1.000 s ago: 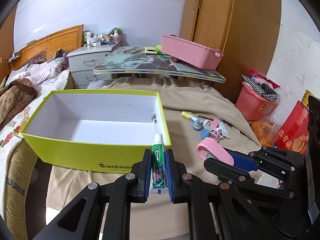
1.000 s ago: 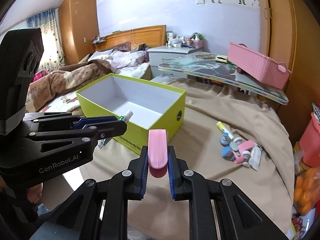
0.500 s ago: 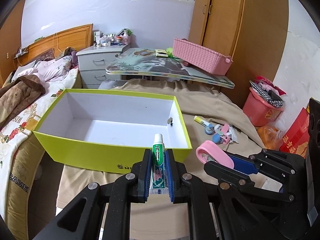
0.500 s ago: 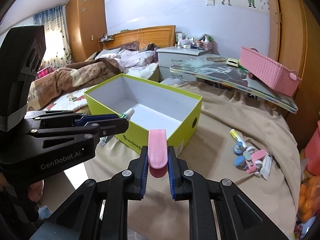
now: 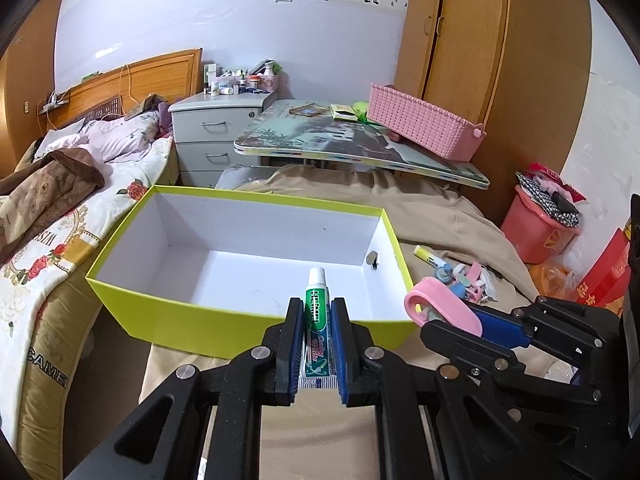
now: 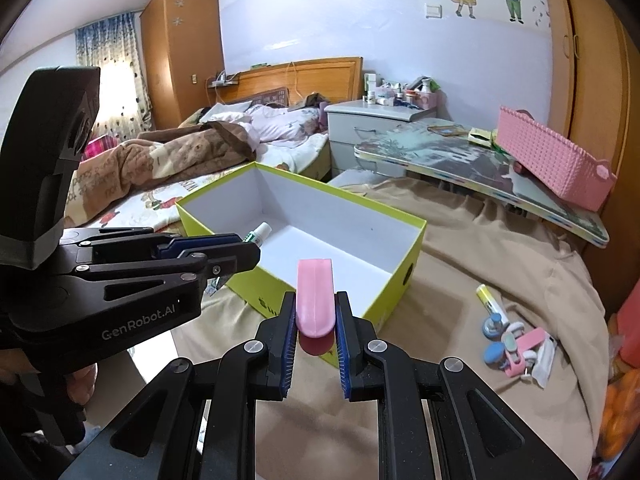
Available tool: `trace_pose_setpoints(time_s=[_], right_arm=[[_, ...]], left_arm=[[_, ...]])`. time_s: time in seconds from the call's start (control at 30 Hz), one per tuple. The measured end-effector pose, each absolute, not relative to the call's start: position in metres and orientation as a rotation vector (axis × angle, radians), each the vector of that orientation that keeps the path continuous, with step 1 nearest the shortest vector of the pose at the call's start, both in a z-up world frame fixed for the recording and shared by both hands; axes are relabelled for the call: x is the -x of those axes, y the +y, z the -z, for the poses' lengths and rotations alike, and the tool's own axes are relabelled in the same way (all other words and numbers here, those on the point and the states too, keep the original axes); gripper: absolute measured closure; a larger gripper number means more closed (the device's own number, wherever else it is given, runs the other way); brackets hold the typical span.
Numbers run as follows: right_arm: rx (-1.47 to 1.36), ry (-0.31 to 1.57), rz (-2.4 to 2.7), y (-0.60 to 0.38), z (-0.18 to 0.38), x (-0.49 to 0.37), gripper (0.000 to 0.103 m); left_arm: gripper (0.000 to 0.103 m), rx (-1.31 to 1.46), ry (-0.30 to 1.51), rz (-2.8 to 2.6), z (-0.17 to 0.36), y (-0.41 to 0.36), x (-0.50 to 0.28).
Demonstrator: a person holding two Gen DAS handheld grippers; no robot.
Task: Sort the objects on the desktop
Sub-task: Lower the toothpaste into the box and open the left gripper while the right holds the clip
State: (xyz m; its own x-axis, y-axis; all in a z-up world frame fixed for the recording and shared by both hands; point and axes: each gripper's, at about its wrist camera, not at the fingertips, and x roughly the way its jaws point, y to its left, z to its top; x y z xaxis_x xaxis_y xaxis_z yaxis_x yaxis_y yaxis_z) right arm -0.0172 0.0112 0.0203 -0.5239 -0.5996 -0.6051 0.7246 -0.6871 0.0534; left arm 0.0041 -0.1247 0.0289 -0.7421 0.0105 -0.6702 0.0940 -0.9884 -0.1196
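Observation:
A lime-green box [image 5: 132,302] with a white inside lies open on the beige cloth, its near wall just ahead of both grippers. My left gripper [image 5: 316,312] is shut on a green and white toothpaste tube [image 5: 317,300], whose cap reaches over the box's near rim. My right gripper [image 6: 316,312] is shut on a pink oval loop [image 6: 315,296], held above the box's near right corner [image 6: 384,316]. In the left wrist view the pink oval loop [image 5: 440,306] shows as a flat ring. The box [image 6: 224,220] looks empty.
Small items [image 6: 514,338] and a yellow stick [image 6: 486,296] lie on the cloth right of the box. Behind stand a printed board [image 5: 360,152] with a pink basket [image 5: 424,126], grey drawers [image 5: 216,136] and a bed [image 5: 60,184]. A pink bin [image 5: 536,228] stands far right.
Both grippers have moved forward and up toward the box, keeping their objects. The toothpaste cap now reaches over the near rim, and the box's floor shows more fully.

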Motion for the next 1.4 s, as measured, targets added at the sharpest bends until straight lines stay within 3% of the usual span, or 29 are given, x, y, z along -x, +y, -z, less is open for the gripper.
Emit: trace_pose_setpoints(time_s=[1.4], right_arm=[[-0.912, 0.260, 2.189, -0.047, 0.005, 0.082, 0.085]], left_arm=[[0.089, -1.203, 0.185, 2.796, -0.005, -0.174, 0.061]])
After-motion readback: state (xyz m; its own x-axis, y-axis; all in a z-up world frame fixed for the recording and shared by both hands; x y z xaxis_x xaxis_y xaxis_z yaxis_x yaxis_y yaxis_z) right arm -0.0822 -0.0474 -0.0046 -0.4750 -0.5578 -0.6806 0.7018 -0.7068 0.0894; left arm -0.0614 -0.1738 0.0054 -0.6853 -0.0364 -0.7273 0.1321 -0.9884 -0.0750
